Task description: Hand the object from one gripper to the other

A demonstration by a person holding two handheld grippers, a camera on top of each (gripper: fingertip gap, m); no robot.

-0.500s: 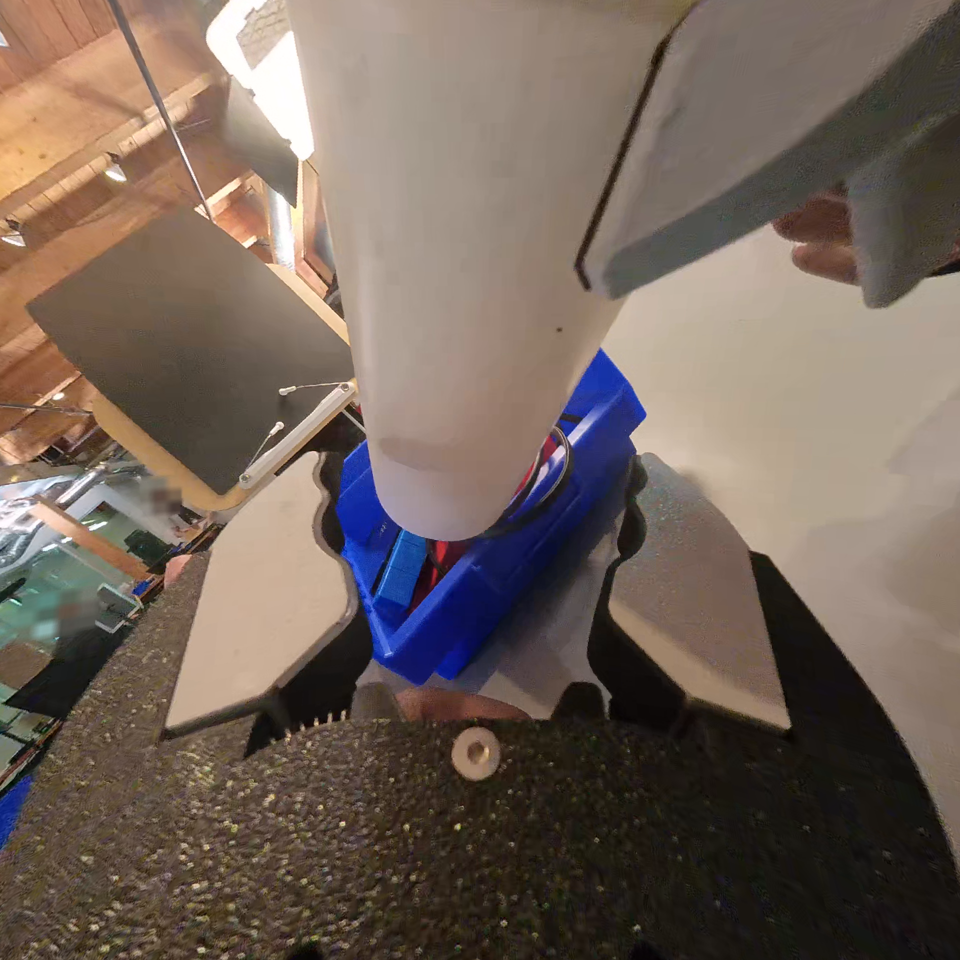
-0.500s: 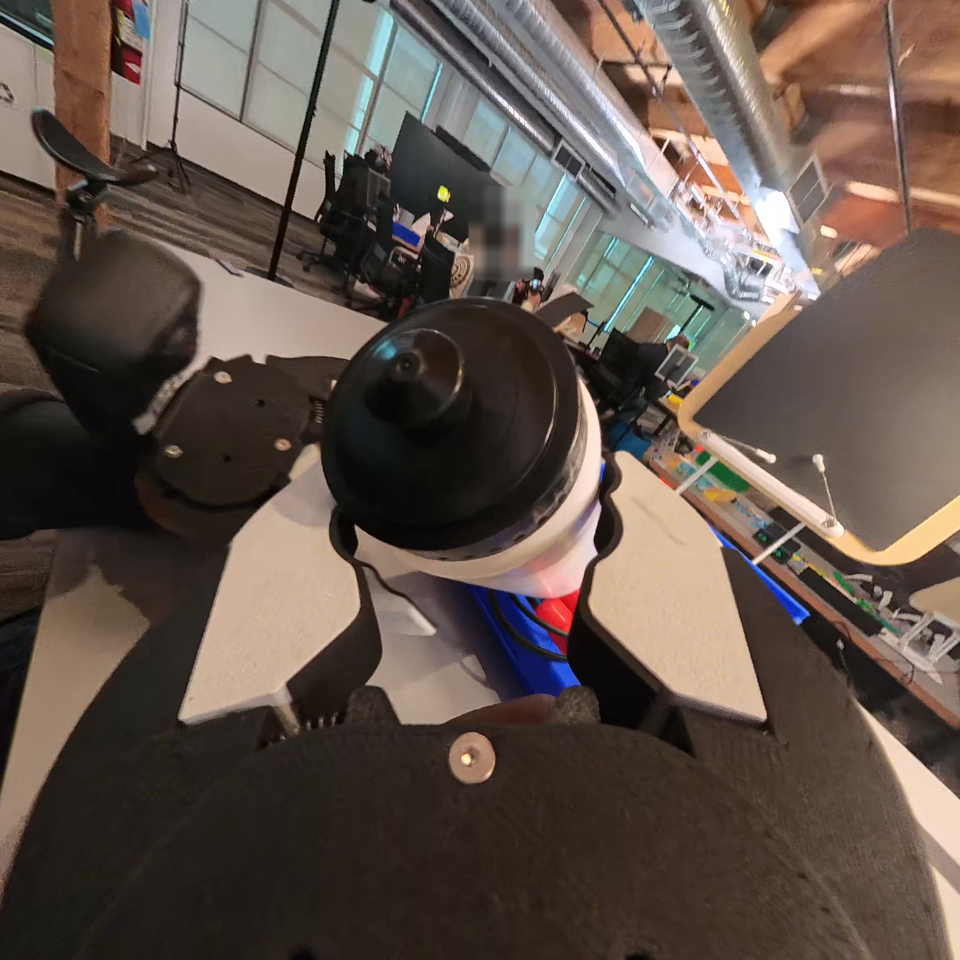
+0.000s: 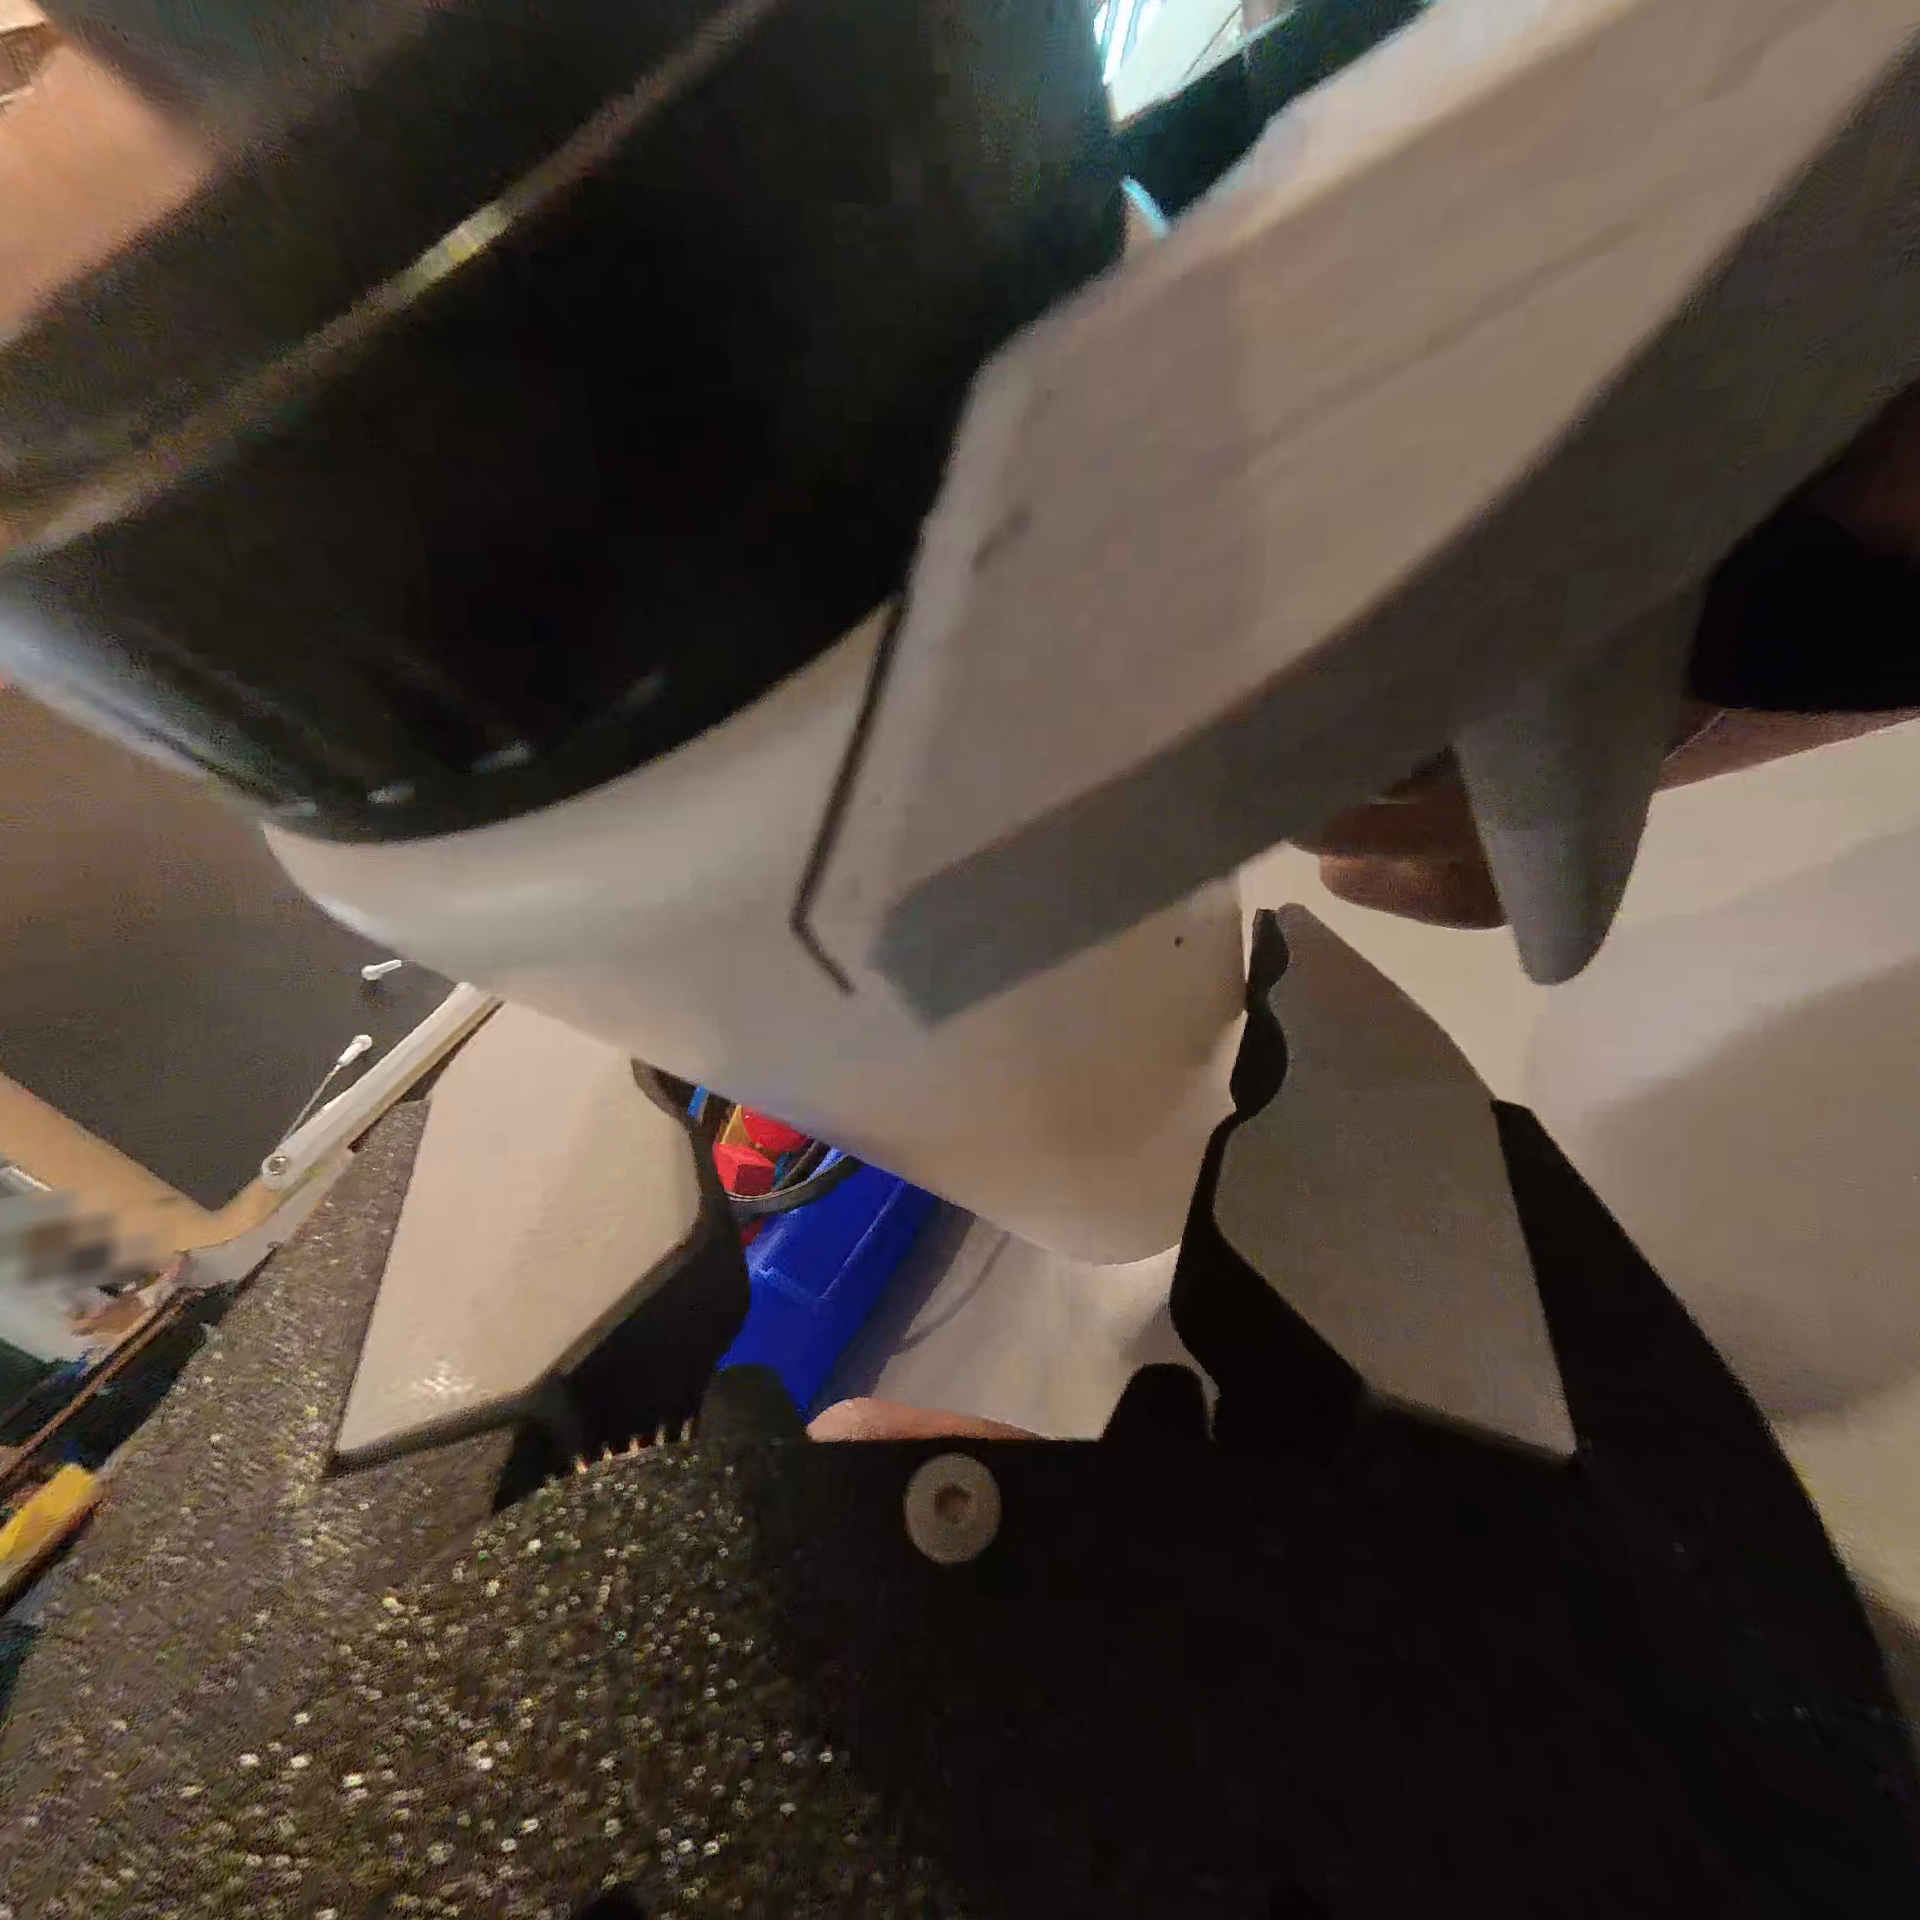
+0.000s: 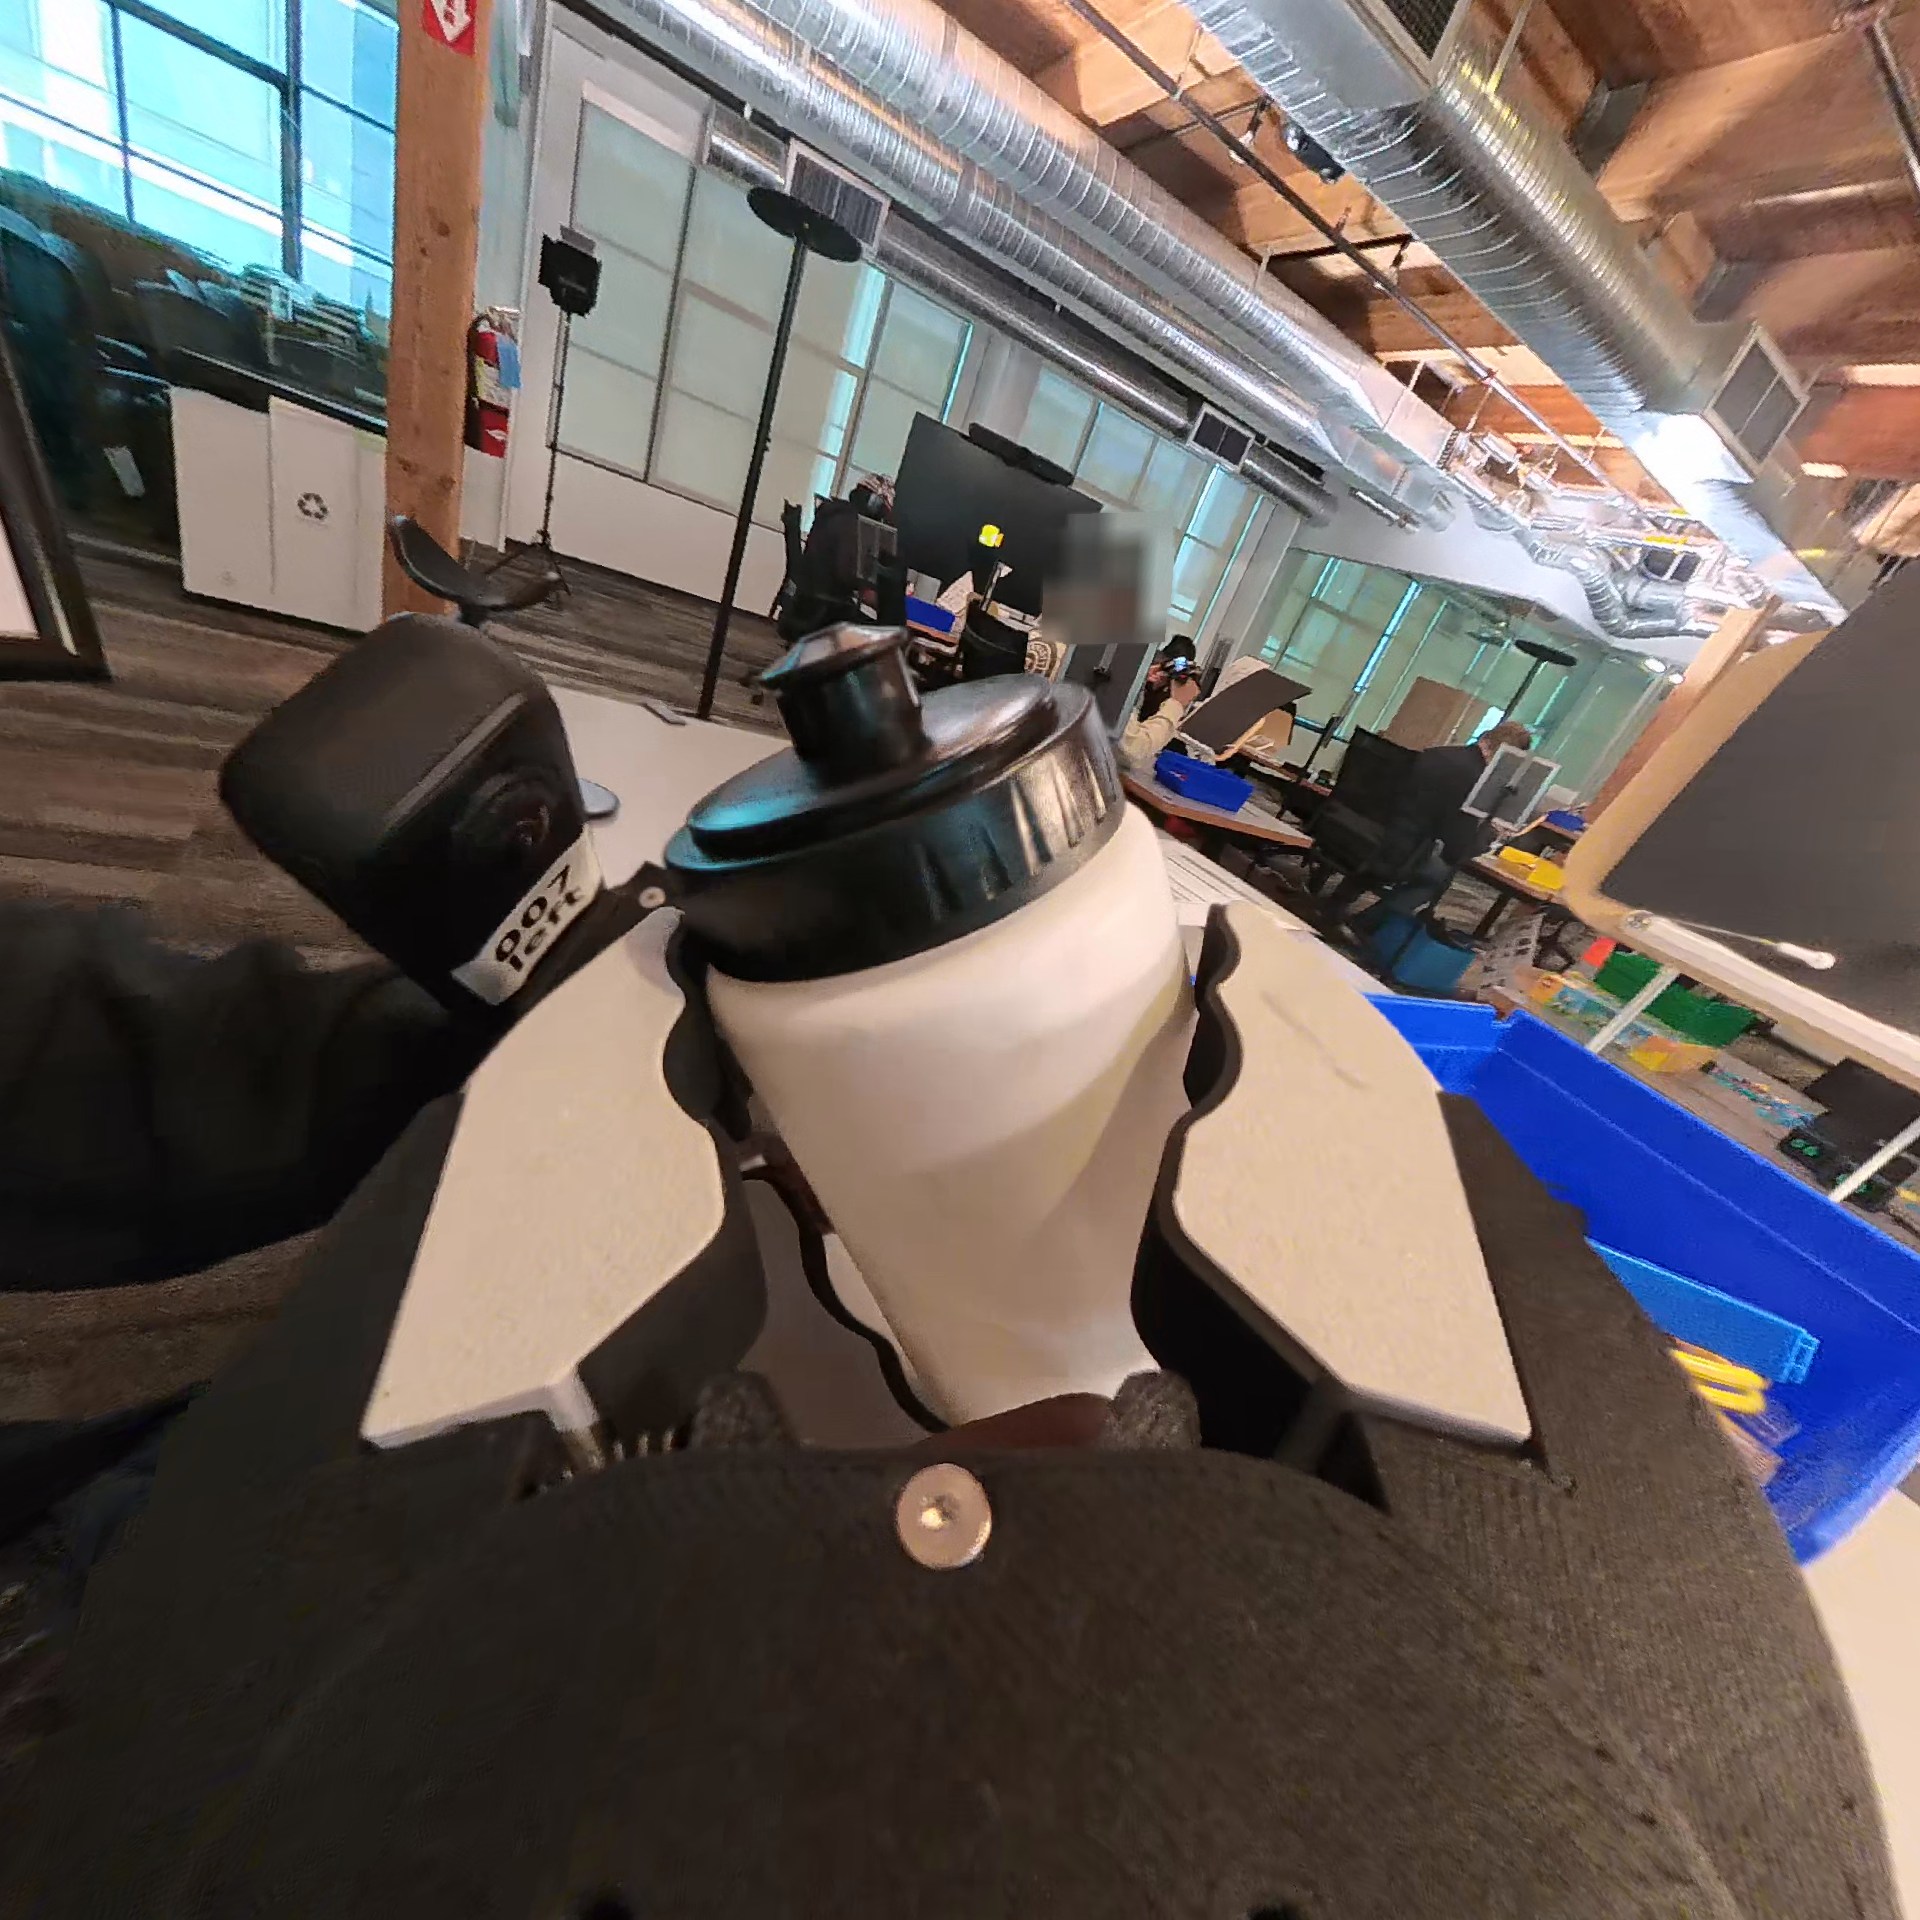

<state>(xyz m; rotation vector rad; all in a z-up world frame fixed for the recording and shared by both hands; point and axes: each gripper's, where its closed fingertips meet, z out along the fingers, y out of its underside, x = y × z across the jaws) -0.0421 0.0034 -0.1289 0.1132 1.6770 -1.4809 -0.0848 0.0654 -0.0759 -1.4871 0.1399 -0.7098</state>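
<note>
A white squeeze bottle with a black cap sits tilted between my right gripper's grey fingers. My right gripper is shut on the bottle's body. In the left wrist view the bottle fills the upper frame, cap towards the top left, with the right gripper's finger across it. My left gripper is open, and the bottle's lower end lies between its fingers, close against the right one. The left gripper's camera block shows just behind the bottle.
A blue bin with small parts stands on the white table below and to the right; it also shows in the left wrist view. A black panel leans at the right. A hand holds the right gripper.
The bottle and both grippers have tilted, so the cap now shows from the side in the right wrist view and comes into the left wrist view. The right grip holds; the left fingers stay apart.
</note>
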